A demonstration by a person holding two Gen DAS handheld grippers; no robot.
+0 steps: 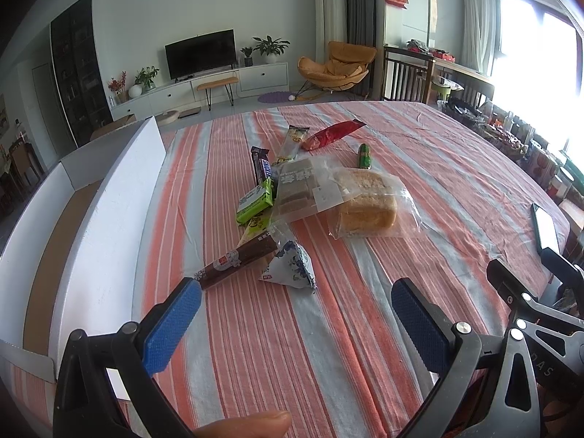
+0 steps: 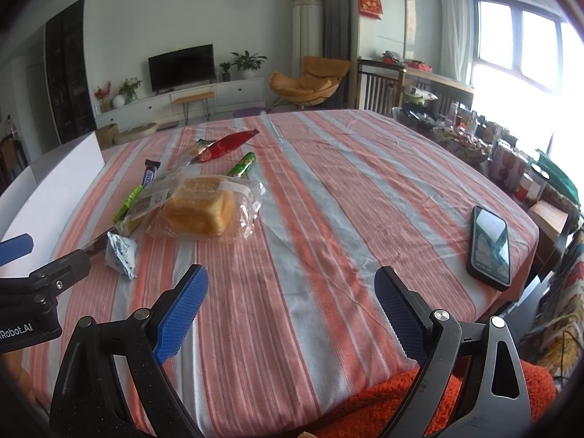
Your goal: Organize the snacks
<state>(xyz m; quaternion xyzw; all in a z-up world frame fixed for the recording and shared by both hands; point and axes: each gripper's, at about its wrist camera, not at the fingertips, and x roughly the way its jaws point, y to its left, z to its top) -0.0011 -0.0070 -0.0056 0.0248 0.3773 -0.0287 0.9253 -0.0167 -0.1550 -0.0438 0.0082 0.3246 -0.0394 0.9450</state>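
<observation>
Both claws, left (image 1: 295, 314) and right (image 2: 290, 304), gape empty near the bread bag (image 1: 368, 202); white box (image 1: 109, 197), possibly cardboard, lies left.

The desk (image 2: 328, 189) wears a red, grey and white striped cloth. Lying on it in a loose cluster: bagged bread (image 2: 202, 210), a red packet (image 2: 228, 145), a green stick (image 2: 242, 164), a chocolate bar (image 1: 262, 165), a brown sausage (image 1: 237, 261), a blue-white pouch (image 1: 294, 266). A phone (image 2: 490, 246) lies well apart; a white box (image 1: 91, 226) stands at the left edge.
</observation>
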